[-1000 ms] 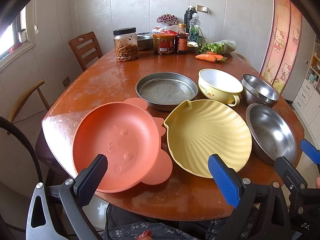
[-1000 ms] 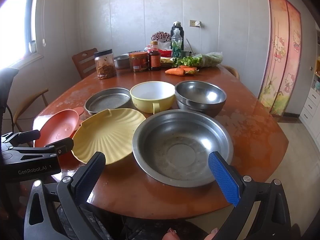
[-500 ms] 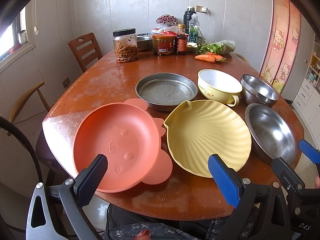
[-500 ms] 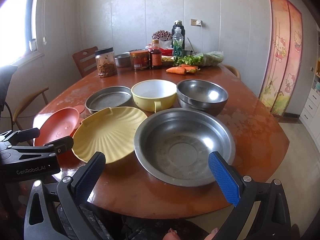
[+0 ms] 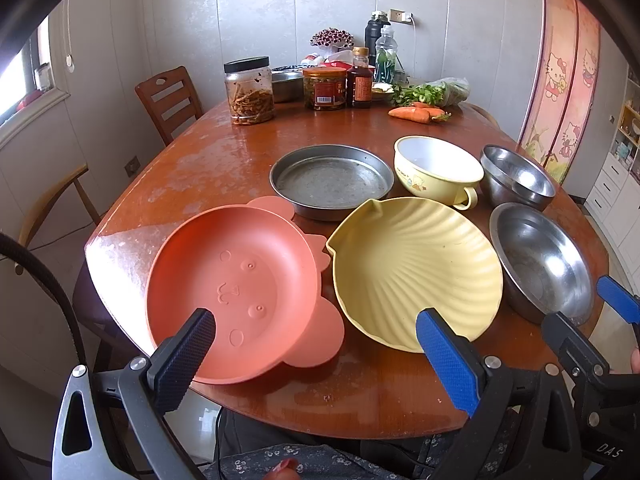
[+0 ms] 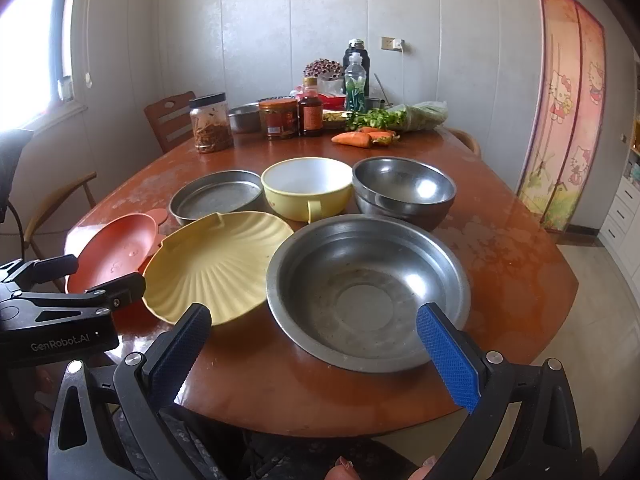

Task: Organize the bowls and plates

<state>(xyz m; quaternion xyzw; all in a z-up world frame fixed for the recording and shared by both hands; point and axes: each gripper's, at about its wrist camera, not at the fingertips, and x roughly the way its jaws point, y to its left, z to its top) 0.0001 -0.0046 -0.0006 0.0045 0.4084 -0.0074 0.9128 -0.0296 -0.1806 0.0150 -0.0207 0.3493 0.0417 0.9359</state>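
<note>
Hovering wide-jawed and empty at the table's near edge, the left gripper (image 5: 314, 354) faces the orange plate (image 5: 236, 292) and the right gripper (image 6: 314, 350) the steel basin (image 6: 366, 290), so nothing looks stacked yet and the next move likely calls for pinching a rim.

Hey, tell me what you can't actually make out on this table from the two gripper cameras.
- Orange plate: right wrist view, near part hidden by the left gripper.
- Steel basin: left wrist view, near rim hidden by the right gripper.
- Jar labels: both views, too small to read.
- Stacked steel bowls: count unclear.
</note>
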